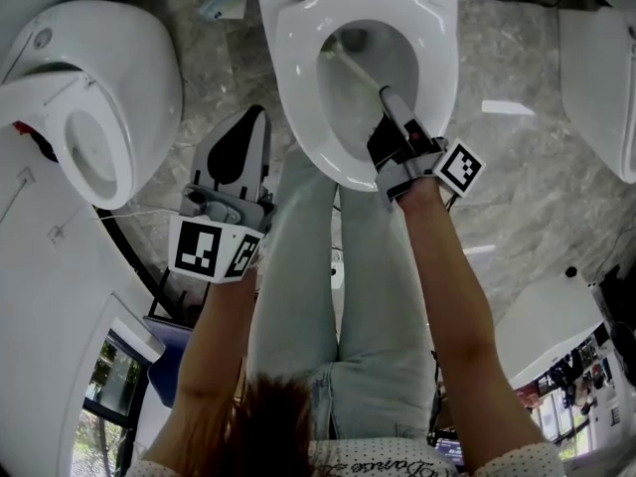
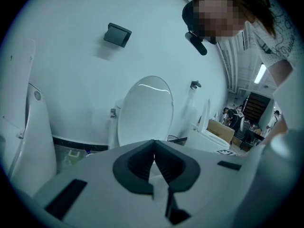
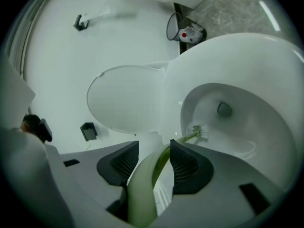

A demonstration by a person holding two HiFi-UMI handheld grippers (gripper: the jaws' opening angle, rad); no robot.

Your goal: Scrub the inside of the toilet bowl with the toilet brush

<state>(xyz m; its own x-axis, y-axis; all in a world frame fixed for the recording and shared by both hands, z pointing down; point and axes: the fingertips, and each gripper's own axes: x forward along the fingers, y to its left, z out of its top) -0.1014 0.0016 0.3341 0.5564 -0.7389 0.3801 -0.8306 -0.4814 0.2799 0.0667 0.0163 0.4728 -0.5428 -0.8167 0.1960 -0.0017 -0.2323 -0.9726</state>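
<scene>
Down inside the toilet bowl (image 1: 397, 43) (image 3: 251, 127), ahead of the right gripper's (image 1: 390, 102) (image 3: 155, 147) jaws, the toilet brush (image 1: 360, 68) (image 3: 160, 164) reaches in at a slant. Its white bristled head lies against the bowl's inner wall, just short of the dark drain hole (image 3: 224, 109). The pale green handle runs back between the two black ribbed pads. They are closed on it from either side, so this gripper has the brush firmly grasped. The gripper itself hangs over the near rim of the bowl, with its marker cube (image 1: 459, 167) off to its right.

Beyond the jaws and to their left, the toilet lid (image 3: 126, 99) stands raised against the white wall. Farther off, up past the bowl, a small waste bin (image 3: 179, 28) sits on the marbled floor (image 1: 517, 68).

The left gripper (image 1: 254, 127) (image 2: 153, 148) hangs well apart from the brush, off the bowl's left side, outside the rim. Its jaws are clenched tip to tip with nothing between them. Ahead of it is a raised white lid by the wall, and out to its left stands a second toilet (image 1: 99, 97).

Behind both grippers the person's bare forearms lead back, and legs in pale jeans (image 1: 318, 296) stand between them, close up to the bowl.
</scene>
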